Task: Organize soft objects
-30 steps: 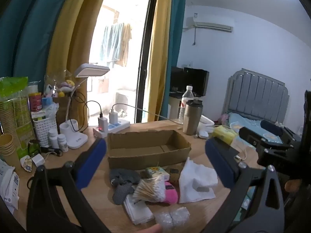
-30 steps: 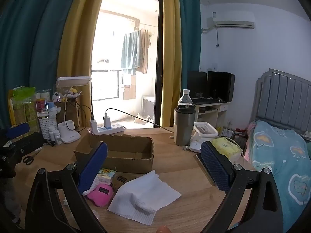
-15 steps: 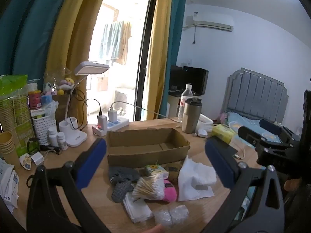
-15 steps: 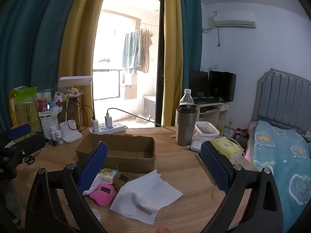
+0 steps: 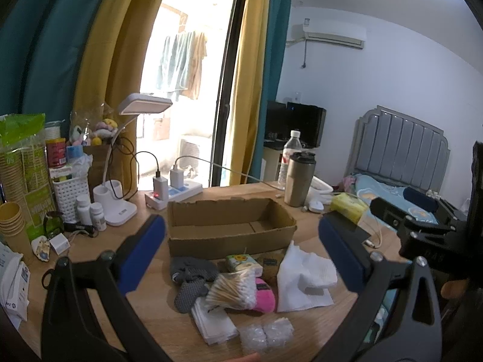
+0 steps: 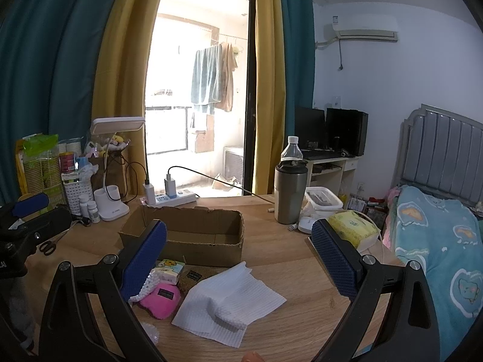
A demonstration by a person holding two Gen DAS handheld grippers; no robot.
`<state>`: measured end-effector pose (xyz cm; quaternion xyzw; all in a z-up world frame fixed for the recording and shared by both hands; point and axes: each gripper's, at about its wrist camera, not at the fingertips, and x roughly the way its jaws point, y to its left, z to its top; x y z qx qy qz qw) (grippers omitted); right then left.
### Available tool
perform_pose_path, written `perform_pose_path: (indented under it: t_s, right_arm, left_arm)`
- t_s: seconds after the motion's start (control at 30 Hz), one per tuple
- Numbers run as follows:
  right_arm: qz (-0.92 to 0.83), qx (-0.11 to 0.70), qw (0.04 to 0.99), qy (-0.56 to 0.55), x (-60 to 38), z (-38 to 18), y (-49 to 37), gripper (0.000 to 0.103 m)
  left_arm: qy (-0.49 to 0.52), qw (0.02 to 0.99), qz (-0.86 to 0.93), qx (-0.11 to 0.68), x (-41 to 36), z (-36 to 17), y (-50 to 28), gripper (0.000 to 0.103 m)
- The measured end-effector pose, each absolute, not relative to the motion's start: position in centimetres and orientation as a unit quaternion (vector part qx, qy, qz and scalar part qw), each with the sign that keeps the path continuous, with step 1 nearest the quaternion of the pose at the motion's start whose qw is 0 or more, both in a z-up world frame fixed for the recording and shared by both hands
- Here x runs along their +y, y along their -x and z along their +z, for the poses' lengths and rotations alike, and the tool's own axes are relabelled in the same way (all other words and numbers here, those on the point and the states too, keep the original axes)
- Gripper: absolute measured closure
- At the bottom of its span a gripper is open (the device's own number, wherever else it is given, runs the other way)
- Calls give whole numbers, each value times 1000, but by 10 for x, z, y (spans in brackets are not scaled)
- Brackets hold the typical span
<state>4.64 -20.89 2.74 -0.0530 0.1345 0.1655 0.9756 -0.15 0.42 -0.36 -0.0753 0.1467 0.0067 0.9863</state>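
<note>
An open cardboard box (image 5: 231, 229) (image 6: 193, 235) stands empty on the wooden table. In front of it lies a pile of soft things: grey socks (image 5: 190, 280), a cotton swab bundle (image 5: 232, 286), a pink pouch (image 5: 265, 297) (image 6: 161, 298), a small tissue pack (image 5: 241, 262) (image 6: 169, 268), a white cloth (image 5: 305, 280) (image 6: 229, 301), folded white wipes (image 5: 212, 319) and bubble wrap (image 5: 265, 333). My left gripper (image 5: 241, 256) is open and empty above the pile. My right gripper (image 6: 238, 259) is open and empty over the white cloth.
A steel tumbler (image 6: 290, 194), water bottle (image 6: 291, 150), yellow tissue pack (image 6: 351, 229) and white container (image 6: 323, 199) stand right of the box. A power strip (image 6: 169, 197), desk lamp (image 5: 120, 163), pill bottles (image 5: 90, 211) and paper cups (image 5: 12, 220) crowd the left. A bed (image 6: 437, 241) lies right.
Both grippers have lifted and drawn back very slightly; the pile and the box sit a little lower in the views. Nothing was grasped or moved.
</note>
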Motion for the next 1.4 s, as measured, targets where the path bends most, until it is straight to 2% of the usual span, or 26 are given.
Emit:
perform_pose_path:
  t_s: [1.4]
  right_arm:
    - [168,140,974,52,-209,26,-44,4]
  left_arm:
    - [81,985,8,153,-1,-3,0,1]
